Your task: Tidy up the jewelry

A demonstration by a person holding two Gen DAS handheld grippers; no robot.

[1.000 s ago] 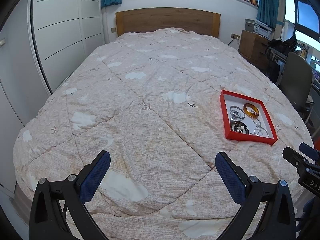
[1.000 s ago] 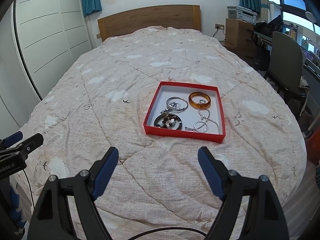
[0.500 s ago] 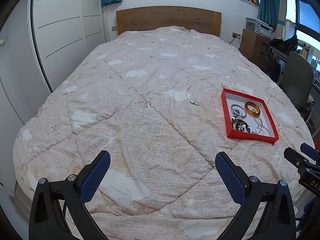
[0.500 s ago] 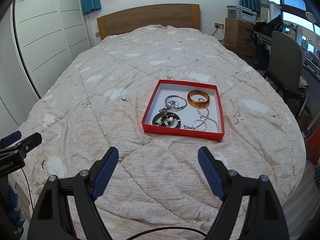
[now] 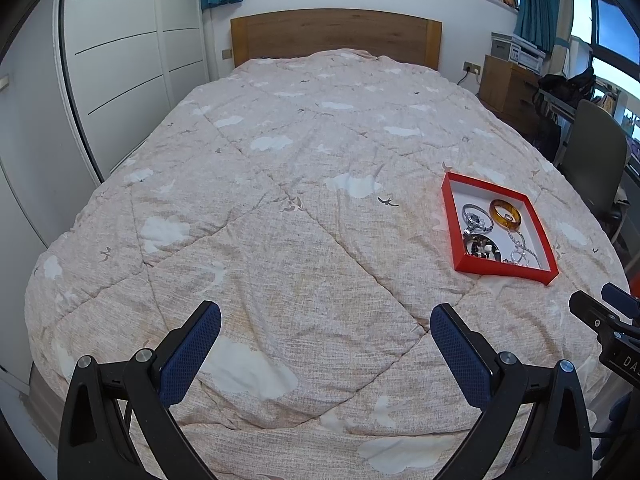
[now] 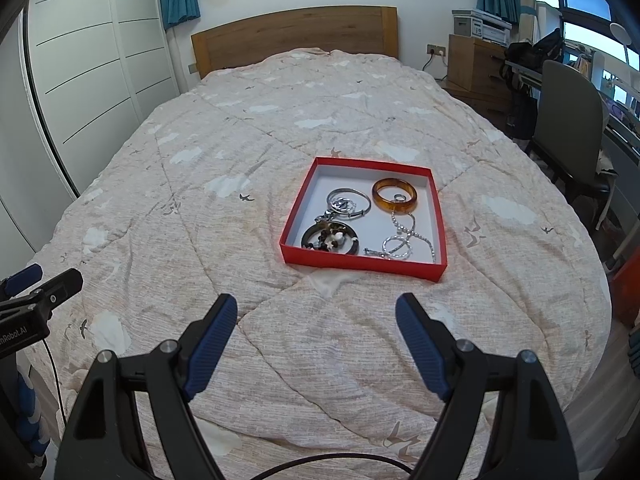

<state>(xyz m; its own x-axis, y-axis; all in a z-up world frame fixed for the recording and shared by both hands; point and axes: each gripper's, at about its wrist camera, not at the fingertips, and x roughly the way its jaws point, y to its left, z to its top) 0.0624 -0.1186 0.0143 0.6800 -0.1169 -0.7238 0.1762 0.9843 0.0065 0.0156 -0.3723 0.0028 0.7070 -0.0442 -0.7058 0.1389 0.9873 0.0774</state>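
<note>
A shallow red box [image 6: 298, 216] with a white floor lies on the bed. Inside it are an amber bangle [image 6: 395, 195], a silver bangle [image 6: 349, 201], a dark bracelet with beads [image 6: 329, 236] and a silver chain [image 6: 400, 240]. My right gripper [image 6: 316, 314] hangs open over the quilt, just short of the box. In the left wrist view the red box [image 5: 452, 216] sits far to the right, with the amber bangle [image 5: 505, 213] in it. My left gripper [image 5: 325, 324] is open over bare quilt, with nothing between its fingers.
The bed carries a beige quilt [image 5: 280, 200] with white clouds. A wooden headboard [image 6: 296, 36] stands at the far end, white wardrobe doors [image 5: 120, 60] on the left, a grey chair [image 6: 568, 120] and a wooden dresser [image 6: 474, 64] on the right.
Both views have shifted slightly, so the red box sits a little lower in each picture. Both grippers stay open and nothing in the box has moved.
</note>
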